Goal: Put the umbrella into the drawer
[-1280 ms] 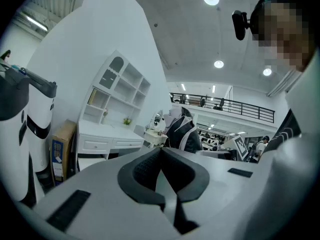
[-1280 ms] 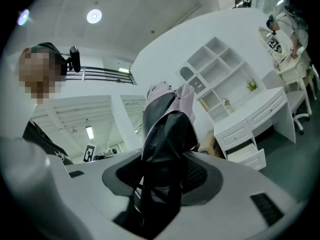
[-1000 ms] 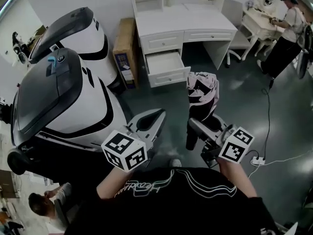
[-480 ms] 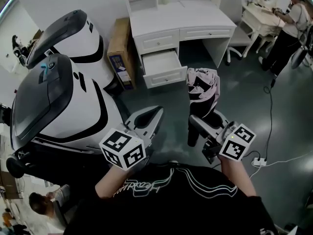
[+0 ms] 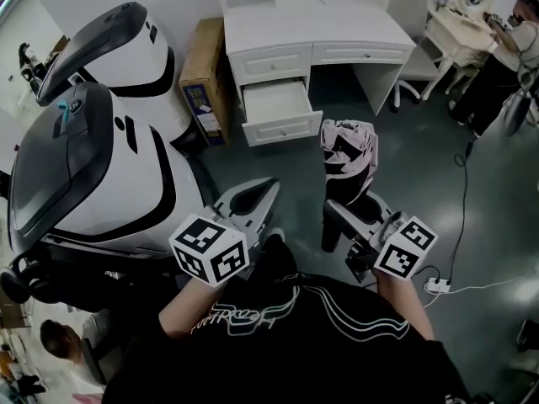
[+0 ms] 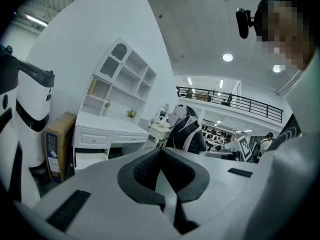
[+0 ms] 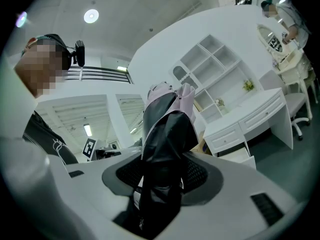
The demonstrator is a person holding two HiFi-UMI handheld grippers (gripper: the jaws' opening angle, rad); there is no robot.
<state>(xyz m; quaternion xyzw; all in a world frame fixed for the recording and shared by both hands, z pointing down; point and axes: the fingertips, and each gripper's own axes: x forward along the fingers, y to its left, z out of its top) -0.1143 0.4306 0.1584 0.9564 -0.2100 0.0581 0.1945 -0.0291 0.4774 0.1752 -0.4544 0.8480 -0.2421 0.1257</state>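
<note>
A folded black and pink umbrella (image 5: 349,160) stands up out of my right gripper (image 5: 354,213), which is shut on its lower part; in the right gripper view the umbrella (image 7: 165,134) fills the gap between the pads of that gripper (image 7: 162,171). My left gripper (image 5: 263,192) is held beside it, shut with nothing in it, and in the left gripper view its pads meet at the tip (image 6: 161,151). Ahead on the floor stands a white desk (image 5: 337,28) with its lower left drawer (image 5: 282,130) pulled open, also visible as the drawer (image 6: 90,159) in the left gripper view.
A big white and black machine shell (image 5: 93,158) fills the left side. A cardboard box (image 5: 202,74) leans beside the desk. A white chair (image 5: 413,78) stands at the desk's right, a person (image 5: 497,66) at another table beyond. A cable and power strip (image 5: 438,284) lie on the floor at the right.
Both grippers have come forward and a little lower toward the desk, the umbrella still in the right one. Neither grip has changed.
</note>
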